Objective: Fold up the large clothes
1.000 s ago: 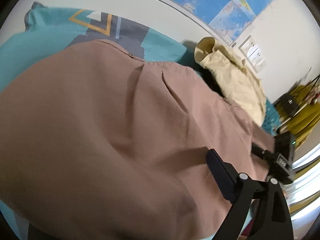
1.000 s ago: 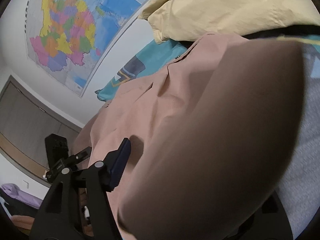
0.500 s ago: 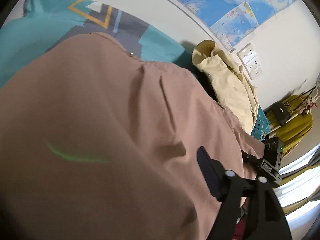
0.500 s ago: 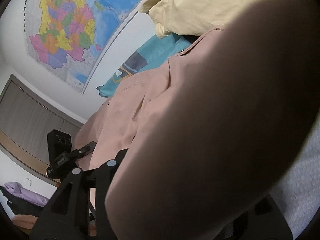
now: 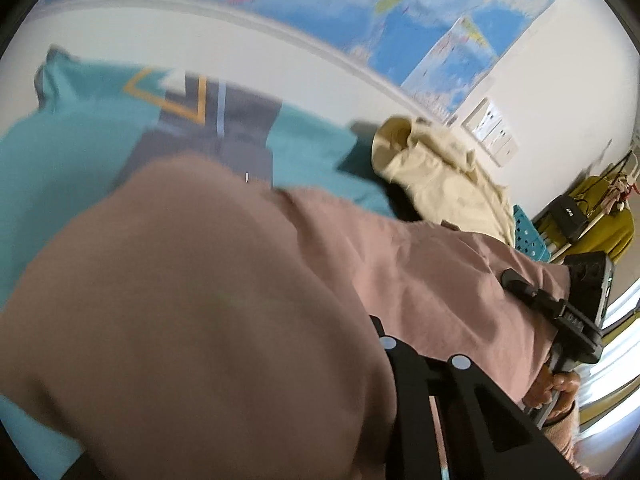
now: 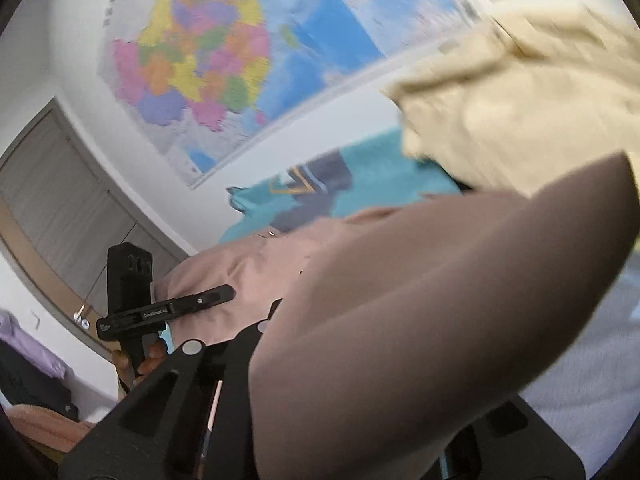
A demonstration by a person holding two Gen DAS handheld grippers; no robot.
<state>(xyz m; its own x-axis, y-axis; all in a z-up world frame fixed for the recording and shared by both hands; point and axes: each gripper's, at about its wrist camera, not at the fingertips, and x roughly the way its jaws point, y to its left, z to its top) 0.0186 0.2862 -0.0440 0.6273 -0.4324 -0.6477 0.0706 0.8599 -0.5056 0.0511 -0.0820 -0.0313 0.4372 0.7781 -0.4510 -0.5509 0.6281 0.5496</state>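
Pink garment, clamped in both just-closed claws, hides teal bedding beside cream jacket.

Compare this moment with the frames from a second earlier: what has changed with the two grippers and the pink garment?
Both sets of jaws have just been closing with the pink garment between them; the left gripper and right gripper now pinch its near edge, and the cloth rises toward both cameras. The cream garment and teal bedding stay where they were.
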